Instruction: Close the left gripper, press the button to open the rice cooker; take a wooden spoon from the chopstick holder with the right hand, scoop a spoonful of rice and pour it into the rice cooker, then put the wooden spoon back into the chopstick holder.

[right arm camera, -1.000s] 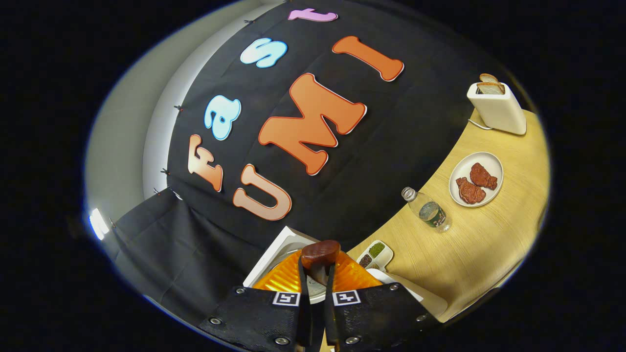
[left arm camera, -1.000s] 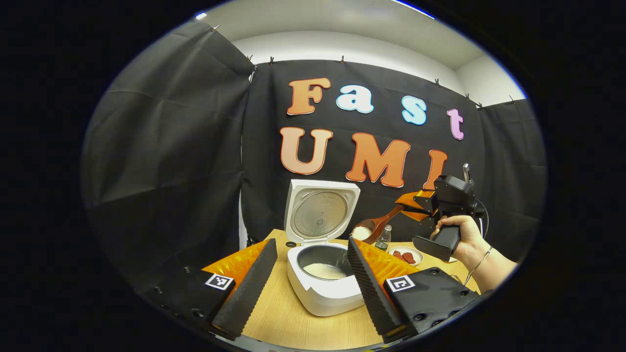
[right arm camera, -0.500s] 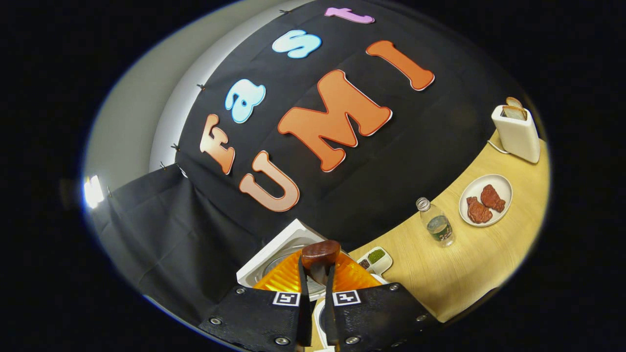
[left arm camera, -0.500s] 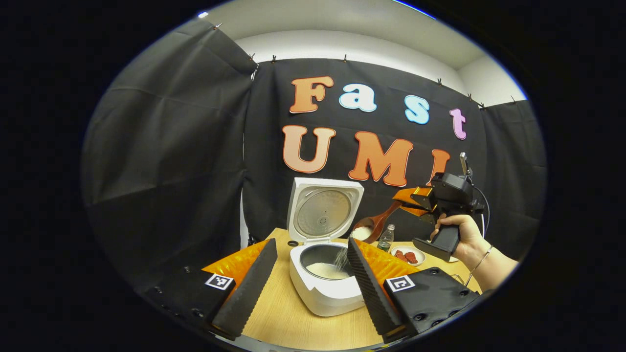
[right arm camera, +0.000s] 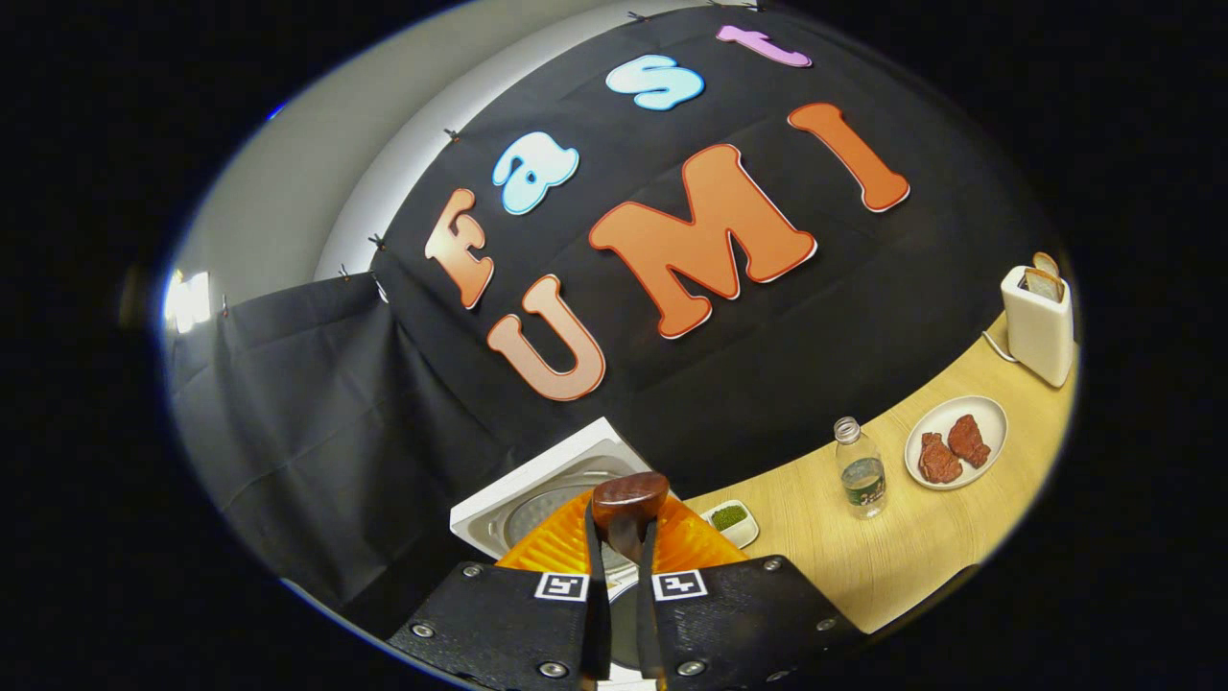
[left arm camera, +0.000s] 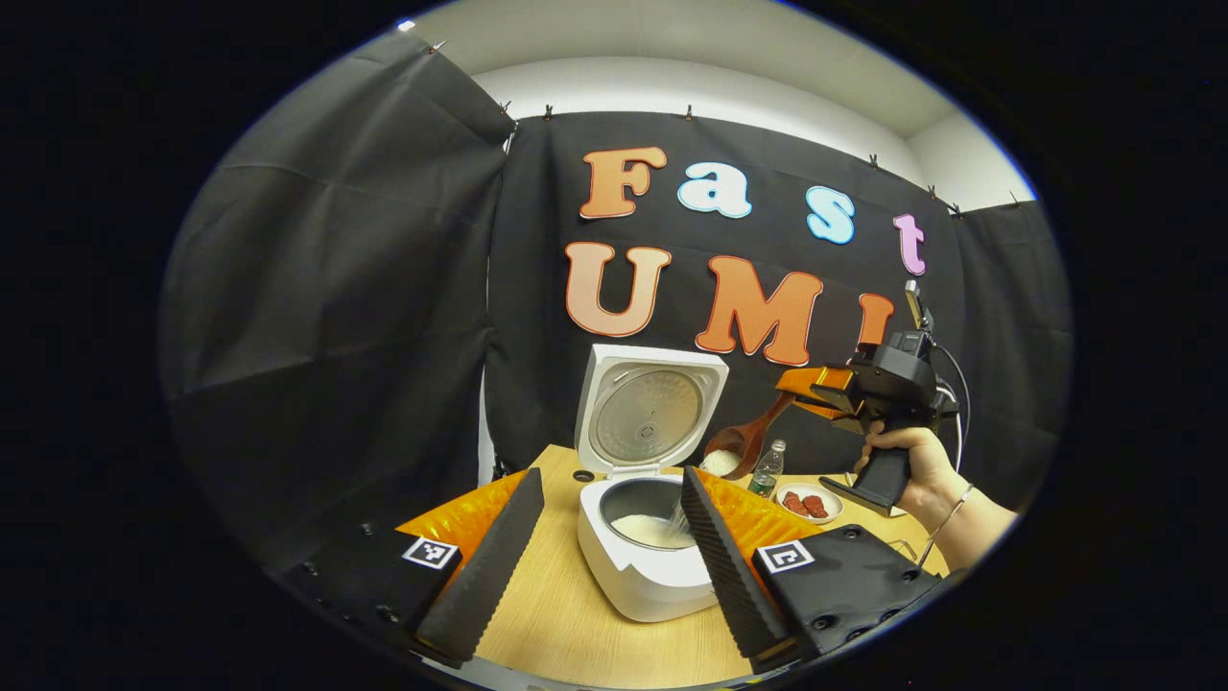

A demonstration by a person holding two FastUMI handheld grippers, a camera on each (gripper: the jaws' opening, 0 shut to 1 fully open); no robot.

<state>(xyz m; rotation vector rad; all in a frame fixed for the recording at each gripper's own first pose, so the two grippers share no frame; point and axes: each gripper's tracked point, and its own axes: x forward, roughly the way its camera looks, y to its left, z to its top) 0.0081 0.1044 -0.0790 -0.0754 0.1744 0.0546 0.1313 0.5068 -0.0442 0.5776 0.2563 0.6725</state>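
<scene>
The white rice cooker (left arm camera: 641, 576) stands on the table with its lid (left arm camera: 650, 413) up and rice (left arm camera: 652, 529) in the pot. My left gripper (left arm camera: 611, 477) hangs open in front of it, one finger on each side of the pot. A hand holds my right gripper (left arm camera: 815, 389) above and right of the cooker. It is shut on the wooden spoon (left arm camera: 750, 441), whose tilted bowl carries rice (left arm camera: 720, 463) over the pot's right edge. In the right gripper view, my right gripper (right arm camera: 624, 530) clamps the spoon's handle end (right arm camera: 629, 497), with the cooker lid (right arm camera: 537, 489) just beyond.
On the wooden table (right arm camera: 921, 547) to the cooker's right stand a small water bottle (right arm camera: 861, 470), a plate of red meat pieces (right arm camera: 955, 441), a white toaster with bread (right arm camera: 1038, 321) and a small dish of green grains (right arm camera: 729, 518). Black cloth walls close the back and left.
The right gripper has risen slightly and turned, tipping the spoon; rice has been trickling from it into the pot. The left gripper has stayed open in place.
</scene>
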